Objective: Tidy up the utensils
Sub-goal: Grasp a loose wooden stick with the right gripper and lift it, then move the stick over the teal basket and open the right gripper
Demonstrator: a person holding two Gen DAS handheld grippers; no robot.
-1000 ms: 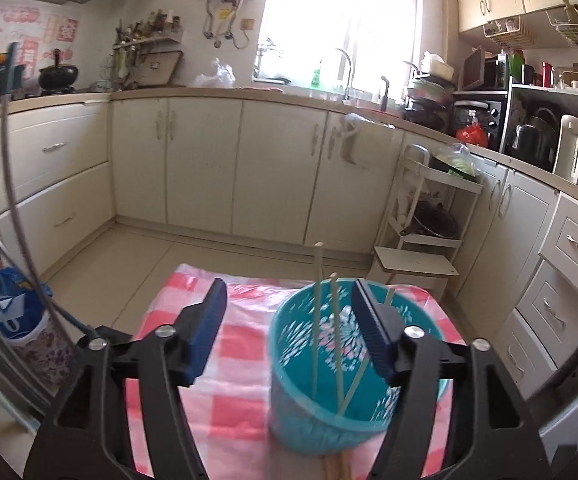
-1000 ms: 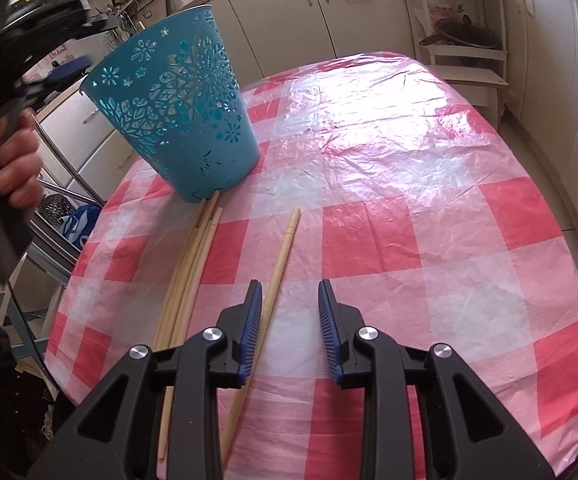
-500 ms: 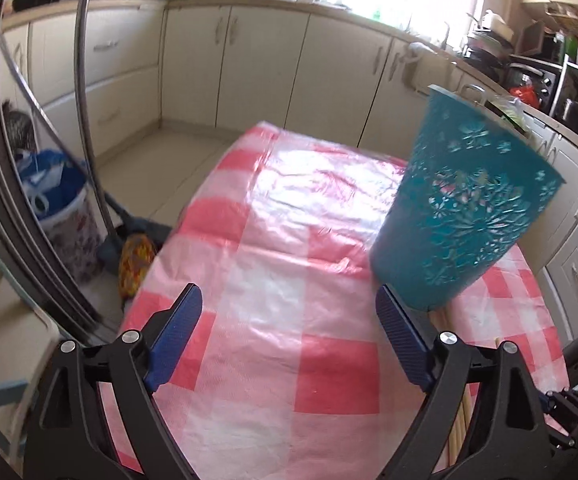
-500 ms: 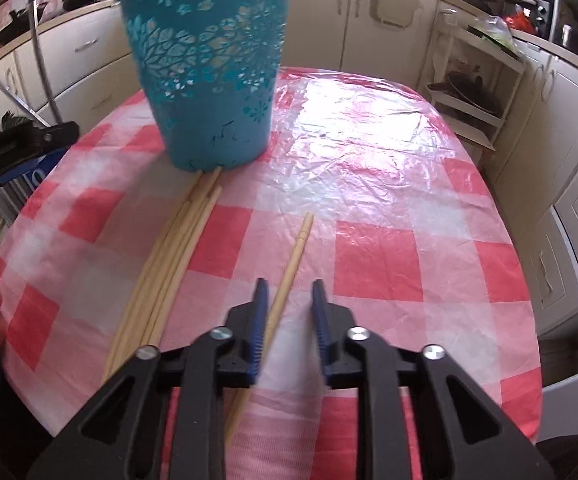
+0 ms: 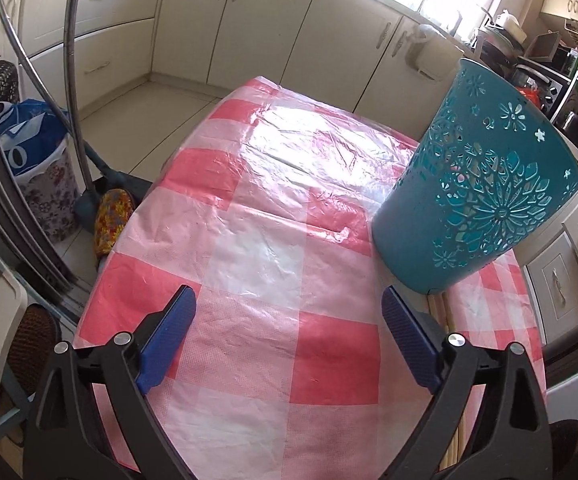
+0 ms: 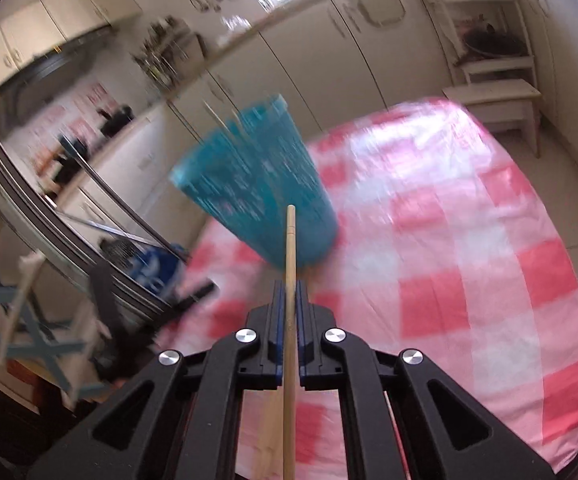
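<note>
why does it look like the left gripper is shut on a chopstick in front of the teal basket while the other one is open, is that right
Wrong side. The right wrist view shows the right gripper shut on the chopstick in front of the teal basket. The left wrist view shows the left gripper with jaws wide apart, empty.

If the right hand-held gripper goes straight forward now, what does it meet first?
Probably the teal basket: the chopstick held by the right hand-held gripper points at its side. The picture is blurred, so depth is unclear.
</note>
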